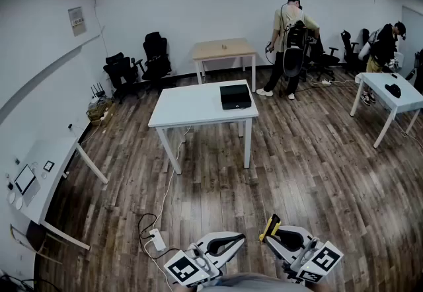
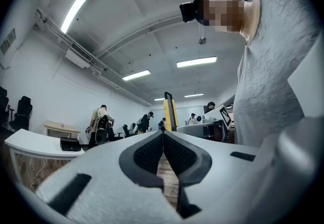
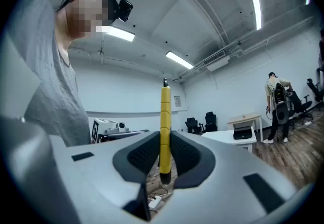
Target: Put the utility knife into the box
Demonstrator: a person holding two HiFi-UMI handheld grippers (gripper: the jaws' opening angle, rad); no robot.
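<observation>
Clamping the yellow utility knife by the lower part of its handle, the right gripper holds it upright between its dark pads, with most of the knife rising above the jaws. In the head view this gripper sits low at the bottom edge, above the wooden floor, and the knife shows as a short yellow piece at its tip. Just to its left, the left gripper is apart from it, jaws pressed together with nothing between them. The black box lies well away from both grippers, near the far right corner of the white table in the middle of the room. A white power strip lies on the floor near the left gripper
</observation>
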